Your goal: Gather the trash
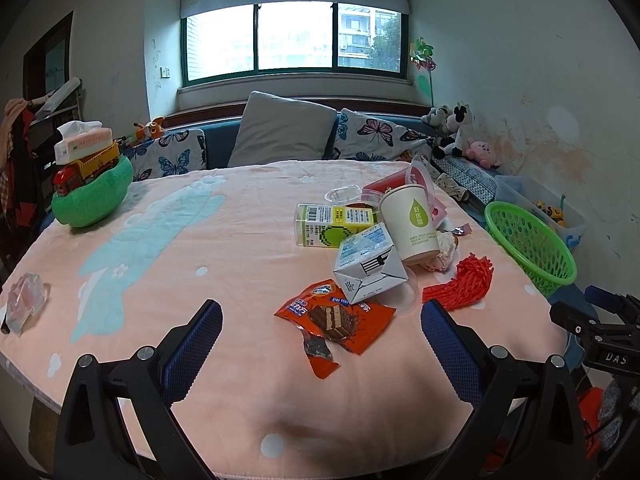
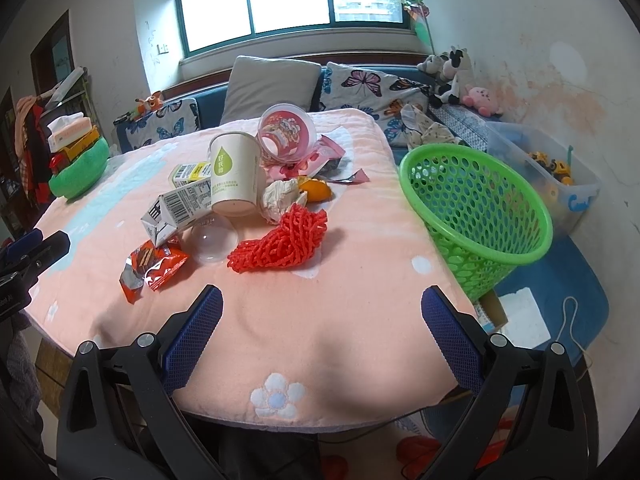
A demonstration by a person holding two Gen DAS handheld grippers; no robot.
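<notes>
Trash lies in a heap on the pink tablecloth [image 1: 240, 240]: an orange snack wrapper [image 1: 336, 320], a white milk carton [image 1: 368, 268], a yellow-green carton [image 1: 332, 224], a paper cup [image 1: 412, 224], a red foam net [image 1: 460, 284] and a red plastic tub [image 2: 286, 132]. A green mesh basket [image 2: 476, 208] sits at the table's right edge. My left gripper [image 1: 320, 320] is open and empty, just short of the wrapper. My right gripper [image 2: 320, 312] is open and empty, near the front edge, short of the red net [image 2: 280, 244].
A green bowl with a toy truck and tissue box [image 1: 90, 176] stands at the far left. A crumpled clear bag [image 1: 26, 304] lies at the left edge. A clear dome lid [image 2: 212, 242], crumpled tissue [image 2: 280, 198] and orange peel [image 2: 316, 190] lie in the heap. A sofa with cushions [image 1: 280, 132] is behind.
</notes>
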